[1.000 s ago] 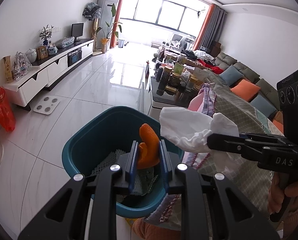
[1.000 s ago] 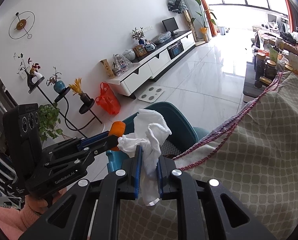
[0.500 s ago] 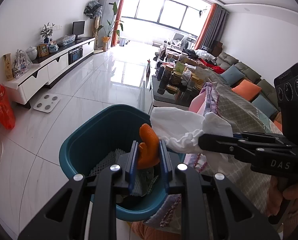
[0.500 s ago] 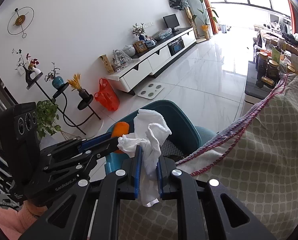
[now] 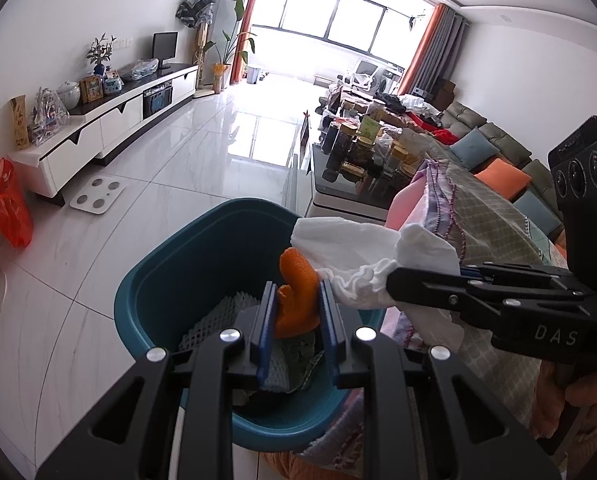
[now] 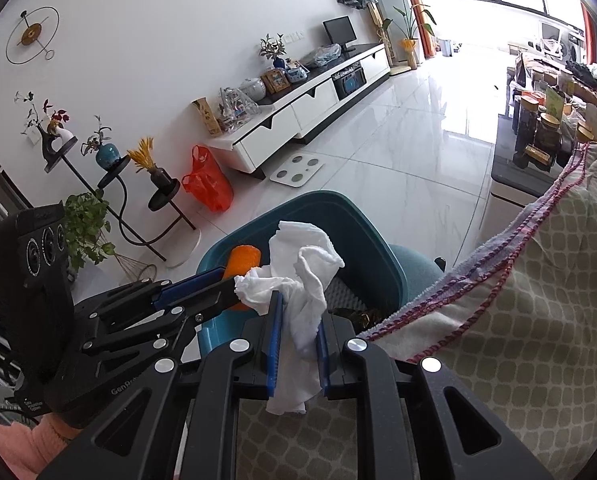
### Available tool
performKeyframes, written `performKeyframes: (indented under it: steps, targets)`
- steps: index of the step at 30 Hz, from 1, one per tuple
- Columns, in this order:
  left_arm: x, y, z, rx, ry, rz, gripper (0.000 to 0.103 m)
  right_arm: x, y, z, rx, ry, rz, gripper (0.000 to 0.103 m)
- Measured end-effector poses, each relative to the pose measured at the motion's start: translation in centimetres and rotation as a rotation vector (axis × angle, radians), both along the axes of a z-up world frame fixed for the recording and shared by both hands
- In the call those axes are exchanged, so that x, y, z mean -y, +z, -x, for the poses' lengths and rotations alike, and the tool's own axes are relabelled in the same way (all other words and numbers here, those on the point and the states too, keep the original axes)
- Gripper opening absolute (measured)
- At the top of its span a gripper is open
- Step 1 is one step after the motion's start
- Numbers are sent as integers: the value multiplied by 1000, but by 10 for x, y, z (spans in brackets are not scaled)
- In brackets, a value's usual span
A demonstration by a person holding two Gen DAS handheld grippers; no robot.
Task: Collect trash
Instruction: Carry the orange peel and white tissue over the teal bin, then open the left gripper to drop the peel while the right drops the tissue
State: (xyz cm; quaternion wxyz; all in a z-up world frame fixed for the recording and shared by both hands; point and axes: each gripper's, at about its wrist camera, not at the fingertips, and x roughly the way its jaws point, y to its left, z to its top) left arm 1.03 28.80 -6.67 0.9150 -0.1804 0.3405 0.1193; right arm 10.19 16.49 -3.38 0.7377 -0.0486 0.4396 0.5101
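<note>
Tissue (image 6: 304,280) now nearer over teal bin (image 5: 170,280) of netting, clamped in right gripper (image 6: 298,334); left gripper (image 5: 296,314) pinching orange peel (image 5: 296,300).

I am looking at a bright orange peel (image 5: 297,300) against crumpled white tissue (image 5: 362,252), both over a teal bin (image 5: 186,276). White mesh foam (image 5: 214,320) is showing inside it. Grey-green cloth (image 6: 538,320), patterned in pale lattice, is edging in red stitching. My black gripper fingers are wearing blue pads (image 6: 273,344).
</note>
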Motion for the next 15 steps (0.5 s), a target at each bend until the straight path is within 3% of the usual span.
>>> performKeyframes:
  steps: [14, 15]
  targets:
    - [-10, -12, -7, -25, 27, 32, 26, -14, -8, -8, -40, -21, 23, 20]
    - [-10, -13, -7, -27, 31, 33, 26, -14, -9, -8, -43, -23, 24, 24]
